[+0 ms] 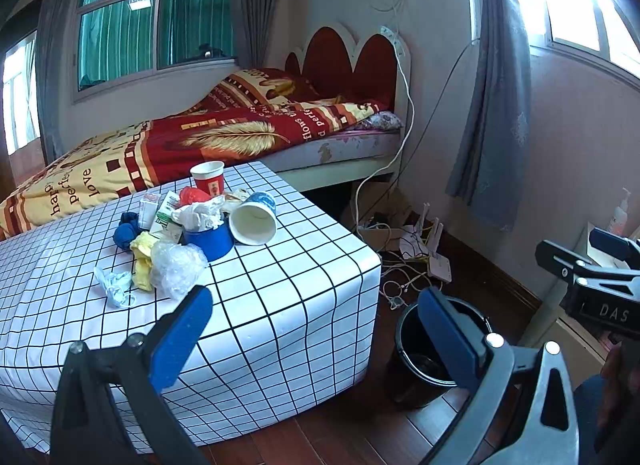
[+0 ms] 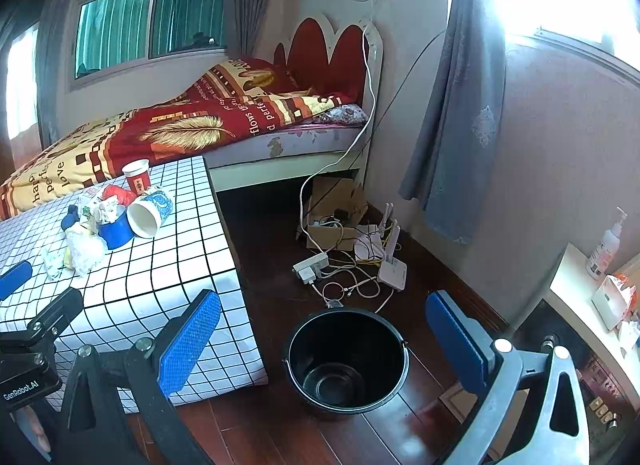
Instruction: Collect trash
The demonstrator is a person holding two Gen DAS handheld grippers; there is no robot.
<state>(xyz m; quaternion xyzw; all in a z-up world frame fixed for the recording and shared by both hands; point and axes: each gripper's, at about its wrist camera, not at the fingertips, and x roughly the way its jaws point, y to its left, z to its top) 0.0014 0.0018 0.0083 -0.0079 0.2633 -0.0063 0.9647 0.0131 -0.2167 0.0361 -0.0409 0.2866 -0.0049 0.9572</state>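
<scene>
A heap of trash lies on the checked tablecloth (image 1: 280,285): a red paper cup (image 1: 208,177), a tipped white cup (image 1: 254,221), a blue cup (image 1: 210,239) stuffed with tissue, crumpled clear plastic (image 1: 176,267), small cartons and blue and yellow scraps. The heap also shows in the right wrist view (image 2: 112,221). A black bucket (image 2: 346,357) stands empty on the floor beside the table; in the left wrist view the bucket (image 1: 416,361) is partly behind a finger. My left gripper (image 1: 316,341) is open and empty, short of the heap. My right gripper (image 2: 324,341) is open and empty above the bucket.
A bed (image 1: 200,137) with a red and yellow quilt stands behind the table. Cables, a power strip (image 2: 312,267), a router (image 2: 392,269) and a cardboard box (image 2: 336,201) lie on the wooden floor by the wall. A white shelf (image 2: 576,289) with a bottle is at right.
</scene>
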